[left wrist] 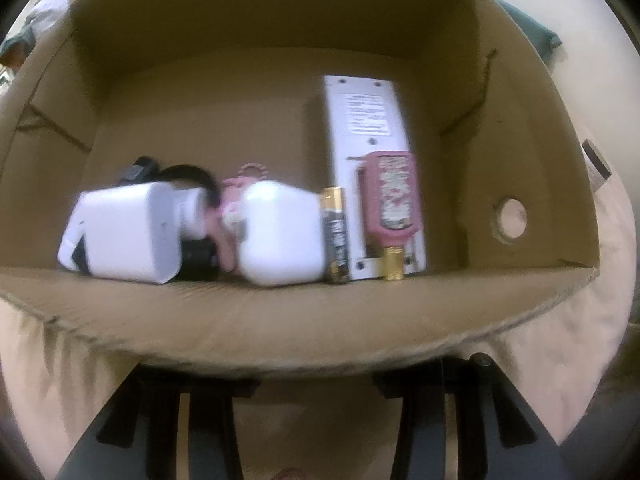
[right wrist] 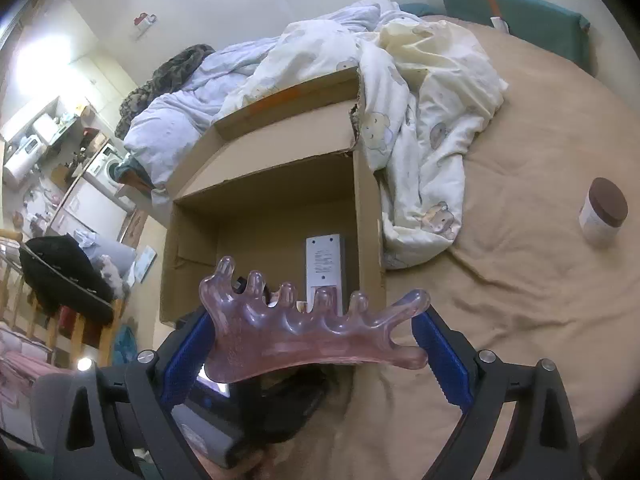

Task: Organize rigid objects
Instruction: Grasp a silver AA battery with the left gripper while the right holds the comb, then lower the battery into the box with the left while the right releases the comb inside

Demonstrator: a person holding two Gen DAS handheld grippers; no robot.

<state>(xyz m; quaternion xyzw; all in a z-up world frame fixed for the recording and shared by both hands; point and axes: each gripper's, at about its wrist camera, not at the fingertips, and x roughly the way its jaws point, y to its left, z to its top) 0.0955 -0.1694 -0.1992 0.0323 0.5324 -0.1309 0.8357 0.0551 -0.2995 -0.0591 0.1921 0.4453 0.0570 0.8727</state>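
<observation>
An open cardboard box (left wrist: 280, 320) (right wrist: 368, 216) stands on the bed. Inside, along its near wall, lie a white device (left wrist: 124, 232), a white case (left wrist: 280, 232), a battery (left wrist: 336, 236), a pink tube (left wrist: 392, 204) and a white remote (left wrist: 368, 128) (right wrist: 325, 268). My left gripper (left wrist: 316, 384) sits just outside the box's near wall; its fingertips are hidden behind the wall. My right gripper (right wrist: 316, 344) is shut on a translucent pink comb-shaped massager (right wrist: 304, 332), held above the bed before the box.
A rumpled bear-print duvet (right wrist: 400, 92) lies against the box's far and right sides. A brown-lidded jar (right wrist: 604, 212) stands on the tan sheet (right wrist: 520, 300) to the right. A green pillow (right wrist: 520, 8) lies at the bed's far end. Room furniture is off to the left.
</observation>
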